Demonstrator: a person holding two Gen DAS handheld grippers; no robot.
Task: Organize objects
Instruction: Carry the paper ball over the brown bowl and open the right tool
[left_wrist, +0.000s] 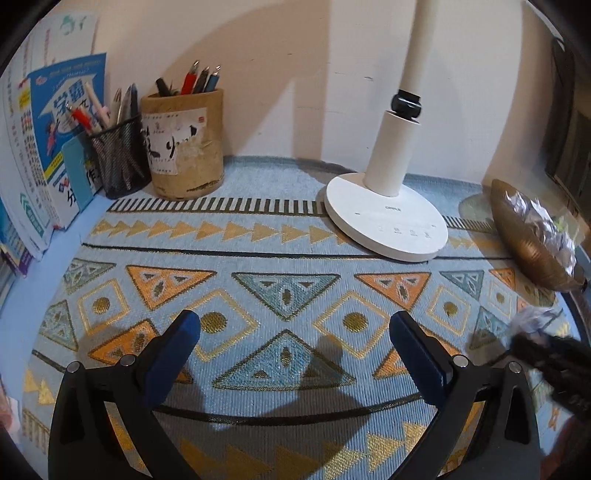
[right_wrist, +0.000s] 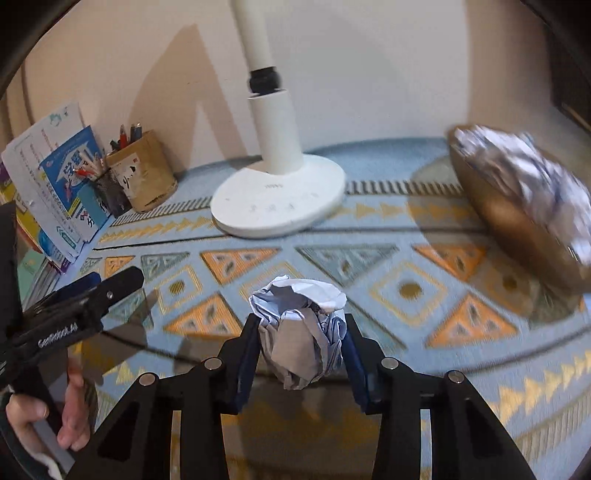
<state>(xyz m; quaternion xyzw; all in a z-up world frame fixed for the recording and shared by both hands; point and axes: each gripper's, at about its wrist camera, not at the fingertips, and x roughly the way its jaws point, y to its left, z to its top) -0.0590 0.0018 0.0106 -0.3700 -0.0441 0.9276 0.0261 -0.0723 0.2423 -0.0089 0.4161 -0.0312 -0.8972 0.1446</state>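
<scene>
- gripping a crumpled paper ball (right_wrist: 301, 332), the right gripper (right_wrist: 300, 334) sat at the lower centre of the right wrist view, its blue pads pressed against both sides of the wad.
- the ball was held clear above the patterned tablecloth (right_wrist: 369, 295), just below the middle of that frame.
- a brown bowl (right_wrist: 517, 229) at the right edge of the same view was tilted and blurred, with more crumpled paper (right_wrist: 524, 173) heaped inside it.
- the left gripper (left_wrist: 295, 350) filled the bottom of the left wrist view, jaws spread wide with only cloth showing between them.
- a person's hand (right_wrist: 48, 417) held the left gripper's handle at the lower left of the right wrist view.
- a white desk lamp (left_wrist: 388, 218) stood on its round base in the upper middle of the left wrist frame.
- at the upper left of that frame stood a tan pen holder (left_wrist: 184, 147) and a black mesh cup (left_wrist: 118, 158), both full of pens, touching side by side.
- books (left_wrist: 55, 129) leaned against the wall just left of the mesh cup.
</scene>
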